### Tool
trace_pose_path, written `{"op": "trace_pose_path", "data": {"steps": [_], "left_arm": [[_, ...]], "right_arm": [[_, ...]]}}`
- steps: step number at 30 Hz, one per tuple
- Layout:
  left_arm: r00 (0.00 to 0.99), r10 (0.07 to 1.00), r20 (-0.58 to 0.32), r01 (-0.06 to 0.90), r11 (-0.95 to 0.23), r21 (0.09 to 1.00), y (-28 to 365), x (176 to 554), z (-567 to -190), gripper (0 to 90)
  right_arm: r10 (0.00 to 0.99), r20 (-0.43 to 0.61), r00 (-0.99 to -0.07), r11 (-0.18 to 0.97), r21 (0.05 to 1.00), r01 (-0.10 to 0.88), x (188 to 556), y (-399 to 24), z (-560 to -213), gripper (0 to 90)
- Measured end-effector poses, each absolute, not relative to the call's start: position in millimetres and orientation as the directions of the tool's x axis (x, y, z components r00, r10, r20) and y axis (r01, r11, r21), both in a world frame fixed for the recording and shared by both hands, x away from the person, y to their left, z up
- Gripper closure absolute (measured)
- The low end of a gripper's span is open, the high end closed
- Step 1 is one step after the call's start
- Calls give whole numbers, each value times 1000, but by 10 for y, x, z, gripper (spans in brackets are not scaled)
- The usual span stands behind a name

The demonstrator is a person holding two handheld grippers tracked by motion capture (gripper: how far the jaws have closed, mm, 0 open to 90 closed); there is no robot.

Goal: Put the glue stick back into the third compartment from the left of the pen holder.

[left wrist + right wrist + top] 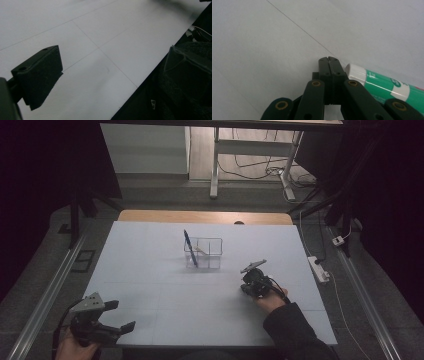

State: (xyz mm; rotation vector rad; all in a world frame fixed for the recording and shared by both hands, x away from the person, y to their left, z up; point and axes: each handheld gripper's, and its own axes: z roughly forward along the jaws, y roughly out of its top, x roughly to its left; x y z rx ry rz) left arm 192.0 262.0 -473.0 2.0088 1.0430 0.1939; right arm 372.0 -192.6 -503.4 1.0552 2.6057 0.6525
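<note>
My right gripper [328, 59] is shut, its two black jaws pressed flat together with nothing between them, tip down near the white sheet. A green and white glue stick [384, 86] lies on the sheet just beside the right jaw, its white end level with the tip. In the high view the right gripper [247, 287] sits right of centre, below a clear divided holder [210, 251] with a blue pen [190, 248] leaning in it. My left gripper [115, 315] hovers at the sheet's near left corner, jaws wide apart and empty [112, 67].
The white sheet [150, 270] covers a wooden table [205, 216]. A power strip [318, 268] and cables lie on the floor to the right. Metal rails [50, 290] run along both sides. A dark sleeve [185, 75] lies past the sheet's edge.
</note>
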Motion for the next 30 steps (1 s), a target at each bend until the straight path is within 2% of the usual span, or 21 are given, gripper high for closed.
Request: {"op": "trace_pose_path", "data": {"steps": [30], "left_arm": [[641,734,-223,603,-302,739,2612,1925,-4729,23]], "right_arm": [[735,-24,-678,605,474,640,3624,-2332,-4972,898]]}}
